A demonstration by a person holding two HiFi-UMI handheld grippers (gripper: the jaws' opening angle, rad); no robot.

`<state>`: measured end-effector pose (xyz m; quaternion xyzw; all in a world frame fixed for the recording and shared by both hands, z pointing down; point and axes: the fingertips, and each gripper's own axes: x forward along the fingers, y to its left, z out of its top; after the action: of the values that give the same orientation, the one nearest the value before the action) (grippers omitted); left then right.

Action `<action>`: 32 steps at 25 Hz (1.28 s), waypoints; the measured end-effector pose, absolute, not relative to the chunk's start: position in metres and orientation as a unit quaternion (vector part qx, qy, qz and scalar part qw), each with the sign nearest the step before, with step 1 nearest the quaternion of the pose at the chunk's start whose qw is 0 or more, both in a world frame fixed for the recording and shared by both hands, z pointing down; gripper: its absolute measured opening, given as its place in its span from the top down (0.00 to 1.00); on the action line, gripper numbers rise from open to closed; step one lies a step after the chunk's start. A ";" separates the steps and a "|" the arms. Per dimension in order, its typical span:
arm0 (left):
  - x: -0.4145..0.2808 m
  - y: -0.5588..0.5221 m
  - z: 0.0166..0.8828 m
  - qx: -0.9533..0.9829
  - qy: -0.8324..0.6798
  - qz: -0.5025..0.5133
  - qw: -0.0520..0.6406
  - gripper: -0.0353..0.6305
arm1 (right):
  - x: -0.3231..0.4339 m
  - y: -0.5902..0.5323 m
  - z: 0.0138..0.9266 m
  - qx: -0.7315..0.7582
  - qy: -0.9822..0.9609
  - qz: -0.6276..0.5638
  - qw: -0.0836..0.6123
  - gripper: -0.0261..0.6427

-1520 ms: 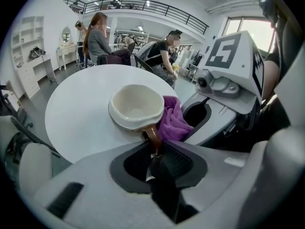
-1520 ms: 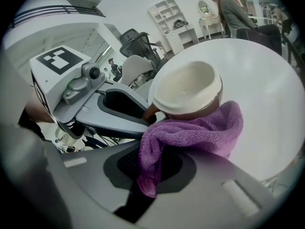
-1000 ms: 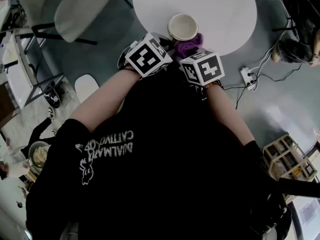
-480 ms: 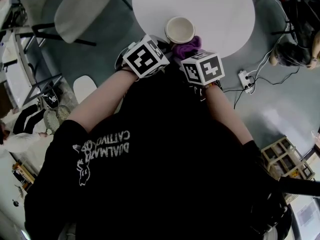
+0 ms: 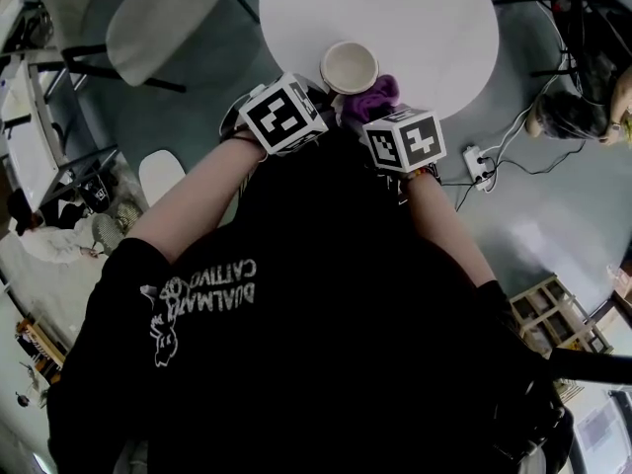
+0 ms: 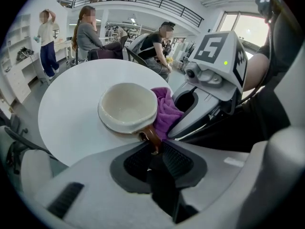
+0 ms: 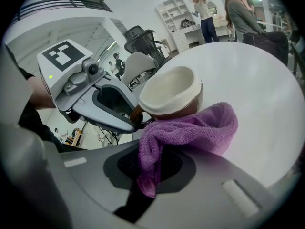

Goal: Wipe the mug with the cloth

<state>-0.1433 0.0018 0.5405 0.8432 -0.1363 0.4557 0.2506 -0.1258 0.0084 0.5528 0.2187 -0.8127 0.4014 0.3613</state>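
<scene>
A cream mug (image 5: 349, 67) with a brown outside stands near the front edge of the round white table (image 5: 425, 18). My left gripper (image 6: 155, 149) is shut on the mug's brown handle (image 6: 151, 138), and the mug's bowl (image 6: 127, 106) lies just beyond the jaws. My right gripper (image 7: 152, 168) is shut on a purple cloth (image 7: 190, 130), which is bunched against the mug's (image 7: 169, 92) lower side. In the head view the cloth (image 5: 373, 95) shows between the two marker cubes, to the right of the mug. The jaw tips are hidden there.
White chairs (image 5: 158, 18) stand left of the table. A power strip with cables (image 5: 479, 156) lies on the floor to the right, and a wooden crate (image 5: 553, 314) sits farther right. People (image 6: 88, 32) sit and stand beyond the table's far side.
The grippers, mug and cloth keep the same places relative to each other. Only the head view has drifted a little.
</scene>
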 end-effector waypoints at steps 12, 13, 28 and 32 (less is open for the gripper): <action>-0.143 0.007 0.540 0.840 -0.078 0.473 0.253 0.83 | -0.103 -0.010 0.555 0.201 -0.807 0.385 0.401 0.89; -0.142 0.006 0.539 0.840 -0.072 0.475 0.254 0.83 | -0.101 -0.013 0.555 0.195 -0.807 0.384 0.403 0.89; -0.138 -0.002 0.541 0.814 0.034 0.528 0.240 0.83 | -0.073 -0.064 0.554 0.092 -0.832 0.279 0.471 0.89; -0.134 -0.005 0.541 0.814 0.043 0.530 0.236 0.82 | -0.073 -0.082 0.552 0.069 -0.842 0.251 0.473 0.89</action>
<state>-0.1342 -0.0054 0.5406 0.8135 0.0427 0.5300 0.2355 -0.0731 -0.0816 0.5521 0.0685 -0.8416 0.2513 0.4731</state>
